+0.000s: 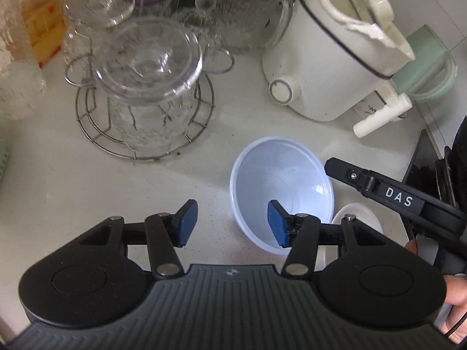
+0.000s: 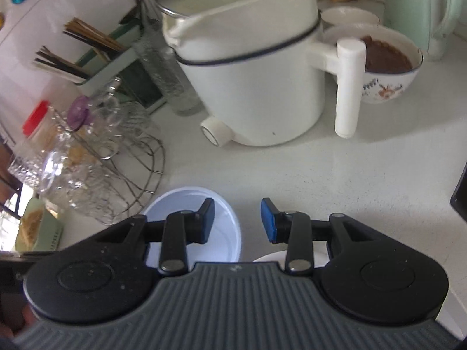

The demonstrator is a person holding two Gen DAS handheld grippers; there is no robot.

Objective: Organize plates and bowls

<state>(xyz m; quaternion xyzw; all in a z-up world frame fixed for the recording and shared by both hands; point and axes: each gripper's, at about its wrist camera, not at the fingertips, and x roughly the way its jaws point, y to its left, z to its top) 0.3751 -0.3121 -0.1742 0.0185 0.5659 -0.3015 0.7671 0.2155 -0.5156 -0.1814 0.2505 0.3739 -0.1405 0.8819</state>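
Note:
A pale blue-white plastic bowl (image 1: 280,183) stands on the counter. It also shows in the right wrist view (image 2: 192,204). My left gripper (image 1: 230,223) is open and empty, its right pad over the bowl's near rim, its left pad over bare counter. A small white dish (image 1: 360,215) lies just right of the bowl, partly hidden; its edge shows in the right wrist view (image 2: 274,255). My right gripper (image 2: 237,221) is open and empty above the gap between bowl and dish. Its body also shows in the left wrist view (image 1: 402,201).
A white electric pot (image 2: 251,87) with a handle stands behind the bowl. A wire rack with glass jars (image 1: 146,87) is at the left. A floral bowl of brown food (image 2: 385,67) and a green kettle (image 2: 420,8) stand far right. A chopstick holder (image 2: 87,49) is against the wall.

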